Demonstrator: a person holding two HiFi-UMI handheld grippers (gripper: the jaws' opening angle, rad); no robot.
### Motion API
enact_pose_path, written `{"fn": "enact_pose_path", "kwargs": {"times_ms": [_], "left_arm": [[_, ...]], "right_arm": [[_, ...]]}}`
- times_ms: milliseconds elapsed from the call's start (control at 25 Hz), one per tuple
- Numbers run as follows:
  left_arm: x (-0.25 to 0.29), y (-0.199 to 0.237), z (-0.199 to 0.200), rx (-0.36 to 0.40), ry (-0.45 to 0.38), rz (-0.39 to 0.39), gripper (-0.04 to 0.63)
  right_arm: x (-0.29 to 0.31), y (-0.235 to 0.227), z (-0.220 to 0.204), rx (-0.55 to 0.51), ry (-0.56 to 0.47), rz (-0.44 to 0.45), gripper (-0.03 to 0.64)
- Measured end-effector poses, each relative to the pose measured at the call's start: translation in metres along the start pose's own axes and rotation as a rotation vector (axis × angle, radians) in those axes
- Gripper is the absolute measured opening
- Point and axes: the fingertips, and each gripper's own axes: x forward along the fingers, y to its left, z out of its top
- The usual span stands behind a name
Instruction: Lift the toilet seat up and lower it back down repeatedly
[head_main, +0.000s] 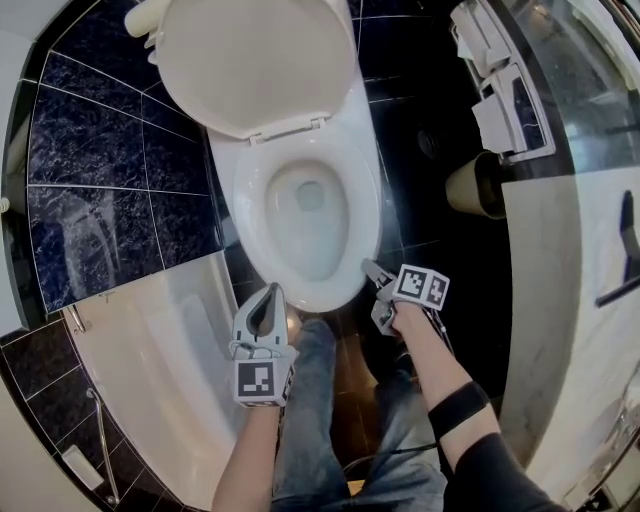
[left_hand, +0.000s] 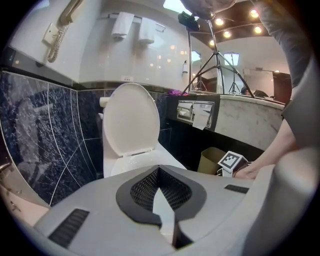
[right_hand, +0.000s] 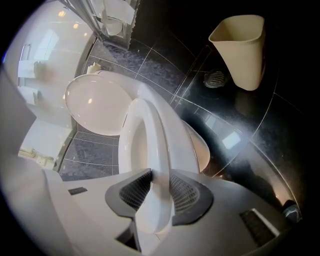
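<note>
The white toilet has its lid (head_main: 255, 60) raised against the wall and its seat (head_main: 355, 215) lying flat on the bowl. My right gripper (head_main: 375, 278) is at the seat's front right edge. In the right gripper view the seat's rim (right_hand: 155, 135) runs between the dark pads (right_hand: 186, 192), and the right gripper (right_hand: 160, 182) is shut on it. My left gripper (head_main: 268, 298) hangs just in front of the bowl's front left, with its fingers together and nothing in them. In the left gripper view the left gripper (left_hand: 159, 172) points at the upright lid (left_hand: 131, 120).
A beige waste bin (head_main: 470, 185) stands on the dark floor right of the toilet, below a wall paper holder (head_main: 510, 110). A white bathtub (head_main: 150, 340) lies to the left. The person's jeans-clad legs (head_main: 310, 420) are in front of the bowl.
</note>
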Motion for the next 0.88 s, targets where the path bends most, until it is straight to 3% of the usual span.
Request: {"fn": "enact_pose_path", "kwargs": {"times_ms": [80, 240, 560, 800, 880], "left_arm": [[0.0, -0.001, -0.005, 0.015, 0.007, -0.01, -0.009], [0.0, -0.003, -0.004, -0.049, 0.016, 0.015, -0.009], [-0.008, -0.008, -0.027, -0.027, 0.051, 0.004, -0.009], [-0.04, -0.022, -0.065, 0.006, 0.135, -0.022, -0.009], [-0.05, -0.026, -0.087, -0.015, 0.189, -0.018, -0.009]], "right_arm": [[0.0, 0.0, 0.0, 0.005, 0.001, -0.009, 0.129], [-0.002, 0.001, 0.0, 0.009, 0.009, -0.02, 0.129], [-0.017, 0.021, 0.003, 0.014, 0.031, 0.002, 0.123], [-0.043, 0.057, 0.01, 0.006, 0.039, 0.037, 0.118], [-0.052, 0.072, 0.015, 0.013, 0.032, 0.05, 0.117]]}}
